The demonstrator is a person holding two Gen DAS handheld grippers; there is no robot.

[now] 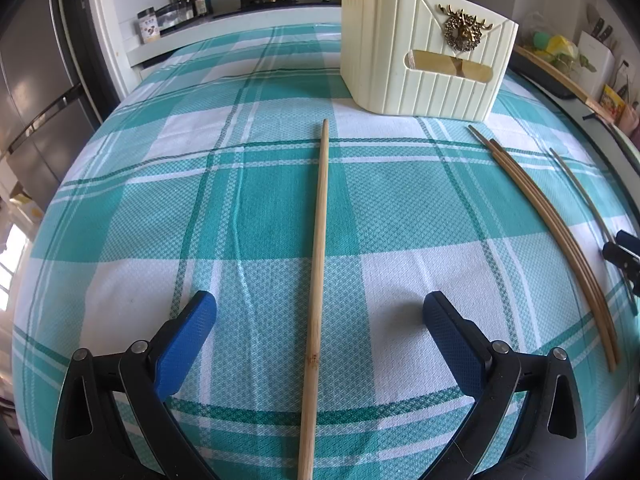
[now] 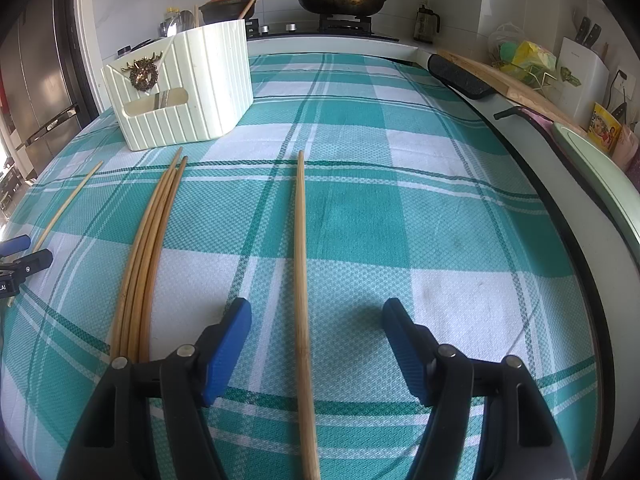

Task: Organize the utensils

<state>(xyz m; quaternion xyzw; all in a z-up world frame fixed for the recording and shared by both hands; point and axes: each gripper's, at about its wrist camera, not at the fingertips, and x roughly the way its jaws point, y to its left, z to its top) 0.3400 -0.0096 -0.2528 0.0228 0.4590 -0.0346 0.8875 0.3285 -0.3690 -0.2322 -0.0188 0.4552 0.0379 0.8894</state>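
Both the left gripper [image 1: 320,320] and right gripper [image 2: 316,320] have wide, empty jaws straddling a light, stiff, slippery chopstick [image 1: 318,280] each; pinch mid-length.

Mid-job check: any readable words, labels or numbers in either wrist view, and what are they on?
"LAI", white letters cut off by the frame edge, on the left gripper body.
Jar label by the stove: too blurred.
Yellow packet at the counter edge: print too small.
White knife block: faint marking, unreadable.
Nothing else legible.
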